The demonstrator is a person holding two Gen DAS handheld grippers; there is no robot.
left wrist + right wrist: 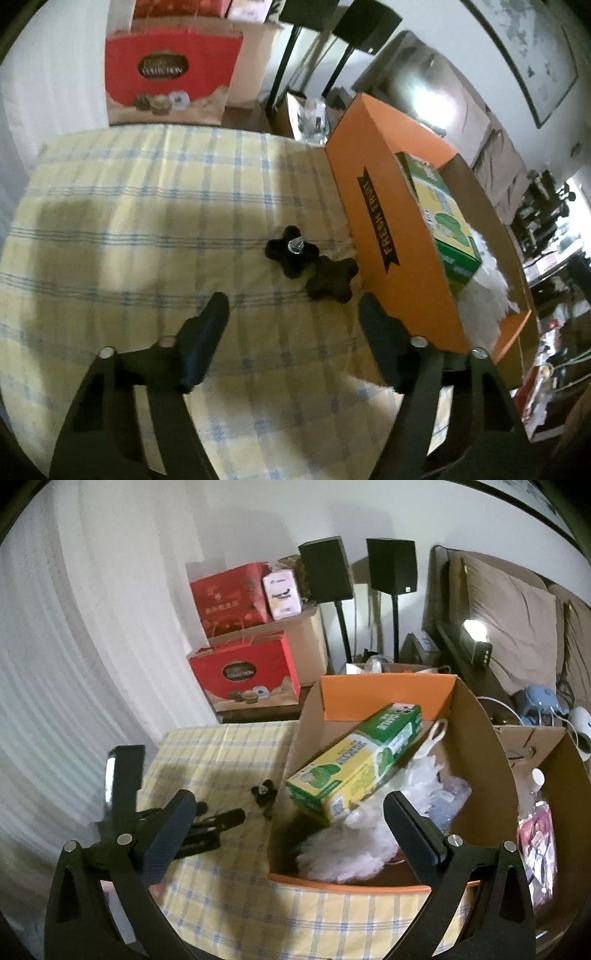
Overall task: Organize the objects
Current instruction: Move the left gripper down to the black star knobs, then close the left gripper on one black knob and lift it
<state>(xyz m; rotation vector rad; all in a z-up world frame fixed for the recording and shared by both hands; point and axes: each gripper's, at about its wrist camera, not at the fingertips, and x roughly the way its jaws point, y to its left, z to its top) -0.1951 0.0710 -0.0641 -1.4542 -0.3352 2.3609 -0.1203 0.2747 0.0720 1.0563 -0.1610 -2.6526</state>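
Observation:
Two black star-shaped knobs lie on the yellow checked cloth: one (291,251) with a metal stud up, the other (331,279) touching it on its right. One knob shows in the right wrist view (263,794). My left gripper (293,310) is open and empty, just short of the knobs; it also shows in the right wrist view (221,818). My right gripper (290,808) is open and empty, over the near edge of the orange cardboard box (384,692). The box (388,206) holds a green and yellow carton (354,760) and a white fluffy duster (351,849).
The orange box stands right beside the knobs. Red gift boxes (247,675) and a brown carton are stacked against the far wall. Two black speakers on stands (327,572) stand behind. A second open carton (554,760) with clutter is at the right.

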